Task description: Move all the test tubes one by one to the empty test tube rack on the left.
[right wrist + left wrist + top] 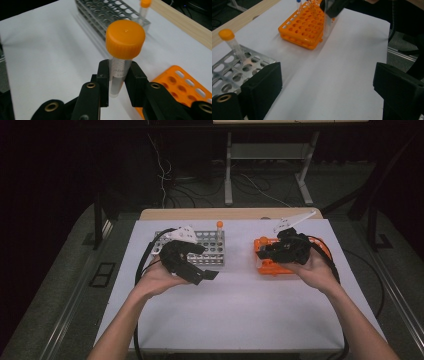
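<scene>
The right gripper (117, 82) is clamped on a clear tube (119, 75), its two black jaws pressing the tube's sides just below the orange cap (125, 38). In the right gripper view the tube stands near upright at the centre of the frame, its lower end clear of the white table top (50, 62). The orange rack (180, 85) lies at the lower right of that frame, beside and below the tube. The metal rack (110, 12) runs along the top of the frame, with a second orange-capped tube (144, 8) standing in its far end.

In the high view the right gripper (287, 249) sits over the orange rack (265, 265) at centre right, held in the person's right hand (315, 270).

The left gripper (200, 270) is released, jaws spread wide with nothing between them. In the left gripper view the jaws stand at the lower left and lower right corners, bare table (337, 75) between them. The metal rack (234, 72) lies at the left edge with its capped tube (233, 45) leaning; the orange rack (304, 27) is at upper centre.
</scene>
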A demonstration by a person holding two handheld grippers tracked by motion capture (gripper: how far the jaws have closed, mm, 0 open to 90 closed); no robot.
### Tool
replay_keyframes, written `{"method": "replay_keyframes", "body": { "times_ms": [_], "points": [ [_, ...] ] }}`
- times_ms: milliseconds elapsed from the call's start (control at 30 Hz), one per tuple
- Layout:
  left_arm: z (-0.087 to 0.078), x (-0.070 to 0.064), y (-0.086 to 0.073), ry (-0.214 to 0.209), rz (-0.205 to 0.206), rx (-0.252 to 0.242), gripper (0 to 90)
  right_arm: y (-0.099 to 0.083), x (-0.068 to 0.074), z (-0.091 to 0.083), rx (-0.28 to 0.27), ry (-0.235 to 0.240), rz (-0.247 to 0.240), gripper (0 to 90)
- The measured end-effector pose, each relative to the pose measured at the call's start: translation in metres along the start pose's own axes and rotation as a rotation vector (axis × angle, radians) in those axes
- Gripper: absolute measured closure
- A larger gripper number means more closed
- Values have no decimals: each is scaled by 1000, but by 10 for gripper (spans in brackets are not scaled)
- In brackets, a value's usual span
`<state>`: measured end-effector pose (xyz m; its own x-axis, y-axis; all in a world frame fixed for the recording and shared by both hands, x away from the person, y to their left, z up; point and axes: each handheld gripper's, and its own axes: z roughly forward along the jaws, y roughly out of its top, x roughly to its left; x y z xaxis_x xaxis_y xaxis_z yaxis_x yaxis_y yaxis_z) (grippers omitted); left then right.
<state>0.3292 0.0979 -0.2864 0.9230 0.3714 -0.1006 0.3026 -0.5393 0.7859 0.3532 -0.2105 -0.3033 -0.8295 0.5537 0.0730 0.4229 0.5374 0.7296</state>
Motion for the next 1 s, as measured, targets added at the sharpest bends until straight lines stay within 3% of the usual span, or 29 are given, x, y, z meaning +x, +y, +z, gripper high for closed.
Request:
{"method": "replay_keyframes", "body": {
  "times_ms": [200,533,733,1000],
  "points": [
    [13,5,17,-28,14,9,151,8,18,13,26,49,-52,741],
    [24,10,40,-87,44,25,285,19,35,29,40,97,-103,741],
    [32,9,46,-108,64,47,419,23,43,36,37,117,-120,741],
    [39,8,45,-122,97,75,673,26,47,40,27,132,-118,741]
  ]
}}
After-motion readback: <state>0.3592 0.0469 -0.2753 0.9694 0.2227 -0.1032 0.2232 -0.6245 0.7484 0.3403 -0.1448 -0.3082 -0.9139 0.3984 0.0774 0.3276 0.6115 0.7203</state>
